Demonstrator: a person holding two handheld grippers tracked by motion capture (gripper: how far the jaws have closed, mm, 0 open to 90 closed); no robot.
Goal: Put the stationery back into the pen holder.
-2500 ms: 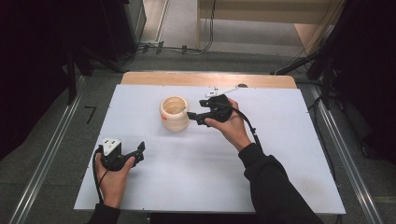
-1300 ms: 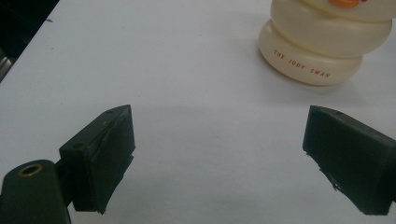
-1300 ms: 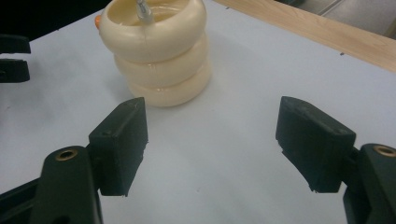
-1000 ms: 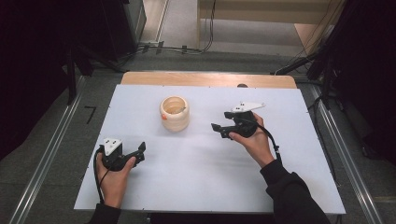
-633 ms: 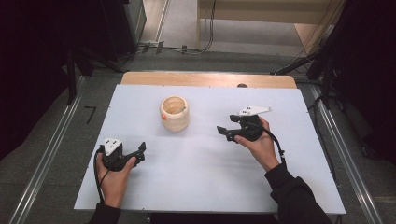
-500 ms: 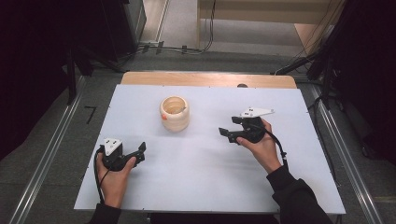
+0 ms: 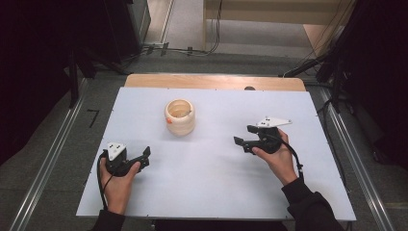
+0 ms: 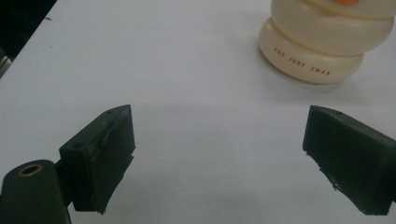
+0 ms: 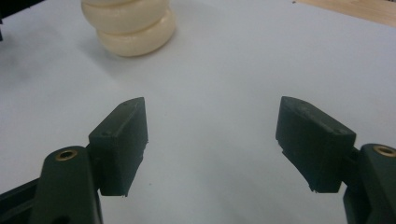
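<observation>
black jaws of the left gripper (image 7: 144,154) stand spread wide near the front left of the white table (image 7: 211,192), gripping nothing; in the left gripper view (image 8: 219,163) bare white surface lies between them. right gripper (image 7: 243,136) sits a little farther in, at right of centre, jaws likewise parted and empty, pointing leftward across the table; its own view (image 9: 212,144) shows clear gap between the jaws. both grippers rest low on the surface, each in a hand, well apart from each other. farther back, left of centre, a cream ribbed cup (image 7: 180,117) stands upright on the table, apart from both grippers. orange mark on its side and orange lettering near its base (image 8: 302,65). beyond it, a strip of bare wood (image 7: 211,82) edges the table's far side.
</observation>
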